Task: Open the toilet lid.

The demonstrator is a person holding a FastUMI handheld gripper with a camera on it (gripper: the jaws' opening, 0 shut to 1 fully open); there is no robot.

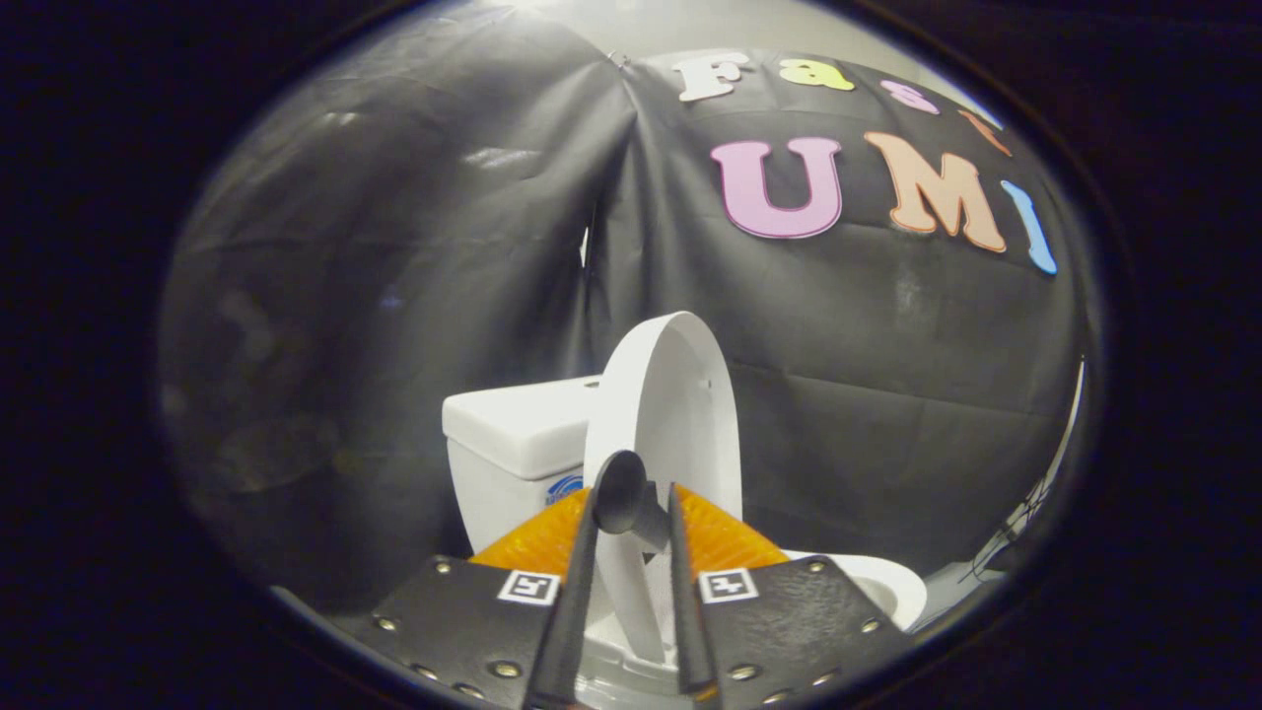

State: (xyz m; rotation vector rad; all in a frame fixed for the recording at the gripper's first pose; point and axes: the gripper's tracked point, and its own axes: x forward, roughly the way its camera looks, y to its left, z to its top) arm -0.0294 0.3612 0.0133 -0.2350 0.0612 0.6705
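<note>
A small white toilet stands just ahead of me against the black cloth wall. Its lid (pixel 680 394) is raised almost upright, edge-on to me and leaning toward the tank (pixel 513 434). The lid's lower edge runs down between my two fingers, and my gripper (pixel 636 505) is shut on it, one finger on each face. A dark rounded tip (pixel 619 490) lies against the lid's near face. To the right, beyond my fingers, part of the open seat and bowl rim (pixel 887 587) shows. The hinge is hidden behind my gripper.
The black cloth wall (pixel 394 247) hangs close behind and to both sides of the toilet, with a seam above the tank. A pale floor strip and some thin cables (pixel 1016 523) lie at the far right.
</note>
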